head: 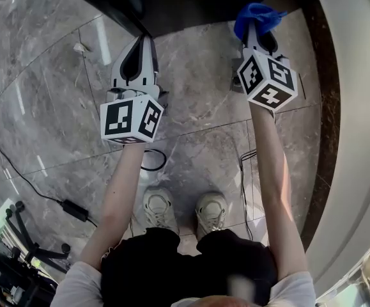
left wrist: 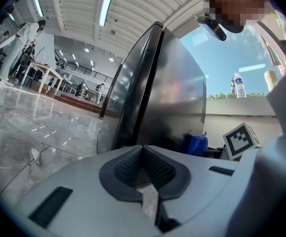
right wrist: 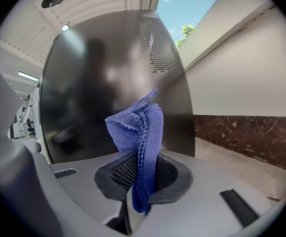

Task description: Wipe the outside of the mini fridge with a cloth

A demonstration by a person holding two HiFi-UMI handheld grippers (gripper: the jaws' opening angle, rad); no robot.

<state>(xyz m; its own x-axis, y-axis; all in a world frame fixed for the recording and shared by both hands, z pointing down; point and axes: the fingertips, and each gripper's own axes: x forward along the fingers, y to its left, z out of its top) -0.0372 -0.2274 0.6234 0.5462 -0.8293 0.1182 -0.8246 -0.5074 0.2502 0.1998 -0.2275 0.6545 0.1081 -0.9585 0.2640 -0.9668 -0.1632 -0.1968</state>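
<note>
The mini fridge [left wrist: 157, 93] is dark and glossy, standing on the floor; its top shows at the upper edge of the head view [head: 191, 5], and its side panel with a vent grille [right wrist: 118, 83] fills the right gripper view. My right gripper [head: 256, 38] is shut on a folded blue cloth [right wrist: 140, 142], which sticks up between the jaws just short of the fridge side; the cloth [head: 256, 16] shows near the fridge top edge. My left gripper [head: 135, 59] is shut with nothing in it, close to the fridge's front corner.
Grey marble floor tiles [head: 50, 94] spread to the left, crossed by black cables [head: 31, 184]. A beige wall with a dark brown skirting strip [head: 328, 107] runs along the right. The person's shoes [head: 185, 211] stand below the grippers. Tripod legs [head: 18, 248] sit at bottom left.
</note>
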